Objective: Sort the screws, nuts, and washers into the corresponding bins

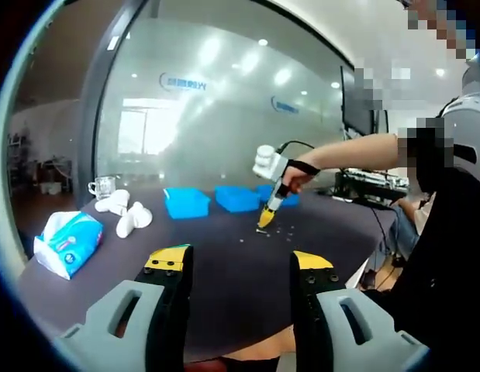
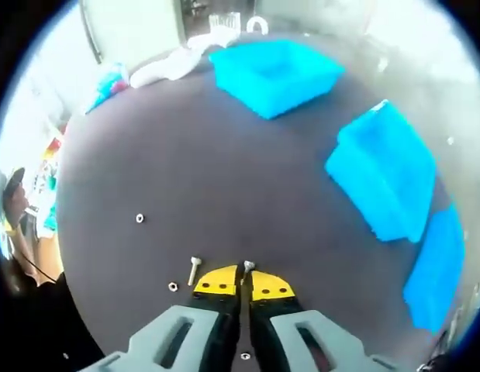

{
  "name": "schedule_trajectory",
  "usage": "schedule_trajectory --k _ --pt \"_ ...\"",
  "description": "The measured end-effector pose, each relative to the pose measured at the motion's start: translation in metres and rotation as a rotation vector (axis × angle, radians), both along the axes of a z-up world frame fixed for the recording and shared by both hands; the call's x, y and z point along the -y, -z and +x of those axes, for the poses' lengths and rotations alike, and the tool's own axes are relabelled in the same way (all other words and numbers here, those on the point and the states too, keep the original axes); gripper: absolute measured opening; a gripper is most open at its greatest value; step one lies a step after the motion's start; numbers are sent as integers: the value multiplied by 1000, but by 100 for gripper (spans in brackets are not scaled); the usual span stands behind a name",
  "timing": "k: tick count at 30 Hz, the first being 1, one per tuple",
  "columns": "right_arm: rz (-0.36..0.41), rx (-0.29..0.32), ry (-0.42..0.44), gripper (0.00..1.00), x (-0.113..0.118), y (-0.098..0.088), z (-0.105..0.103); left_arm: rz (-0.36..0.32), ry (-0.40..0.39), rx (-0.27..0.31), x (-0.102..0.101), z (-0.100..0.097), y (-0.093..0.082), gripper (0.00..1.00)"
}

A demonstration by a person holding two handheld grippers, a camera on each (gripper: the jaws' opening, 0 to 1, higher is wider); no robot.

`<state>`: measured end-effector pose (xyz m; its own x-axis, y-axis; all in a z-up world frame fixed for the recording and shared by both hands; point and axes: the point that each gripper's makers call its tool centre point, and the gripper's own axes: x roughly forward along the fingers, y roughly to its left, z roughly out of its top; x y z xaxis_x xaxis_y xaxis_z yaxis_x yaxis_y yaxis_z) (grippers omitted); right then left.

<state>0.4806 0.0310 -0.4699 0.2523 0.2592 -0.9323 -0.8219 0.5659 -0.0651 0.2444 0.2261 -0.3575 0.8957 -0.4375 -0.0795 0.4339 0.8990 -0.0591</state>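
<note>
In the right gripper view my right gripper [image 2: 243,284] is low over the dark table [image 2: 224,170], its yellow-tipped jaws shut on a small screw [image 2: 248,266] whose head sticks out at the tips. Another screw [image 2: 195,269] lies just left of the jaws, with a nut [image 2: 173,286] beside it and a washer [image 2: 139,218] farther left. Three blue bins [image 2: 274,70] [image 2: 387,170] [image 2: 437,271] stand in a row on the right. My left gripper [image 1: 240,263] hangs open and empty near the table's front edge. Across the table is the right gripper [image 1: 268,213], tip down among loose hardware [image 1: 282,231].
A blue tissue pack [image 1: 69,242], white rounded objects [image 1: 123,213] and a glass mug [image 1: 102,186] stand at the table's left. The blue bins [image 1: 185,201] line the far side. A person's hand [image 1: 298,174] holds the right gripper. A small piece [image 2: 245,356] lies under my right jaws.
</note>
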Motion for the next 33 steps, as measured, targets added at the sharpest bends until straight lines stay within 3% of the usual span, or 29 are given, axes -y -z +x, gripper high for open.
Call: schedule_trajectory --k 9,16,20,28,31,33 --pt "8 3 -15 0 -2 -1 -4 -2 9 6 3 0 -3 50" --pt "112 -3 -22 0 -4 -10 -22 -1 7 12 4 2 -7 49" --pt "208 3 -16 0 -2 -21 -32 1 9 14 6 3 -9 49" --pt "407 131 51 0 23 -59 -35 3 14 22 12 6 -14 49" --pt "485 217 89 0 39 -77 -35 5 12 29 13 8 -17 49" --pt "532 312 120 0 53 -91 -35 5 11 31 13 9 -19 49"
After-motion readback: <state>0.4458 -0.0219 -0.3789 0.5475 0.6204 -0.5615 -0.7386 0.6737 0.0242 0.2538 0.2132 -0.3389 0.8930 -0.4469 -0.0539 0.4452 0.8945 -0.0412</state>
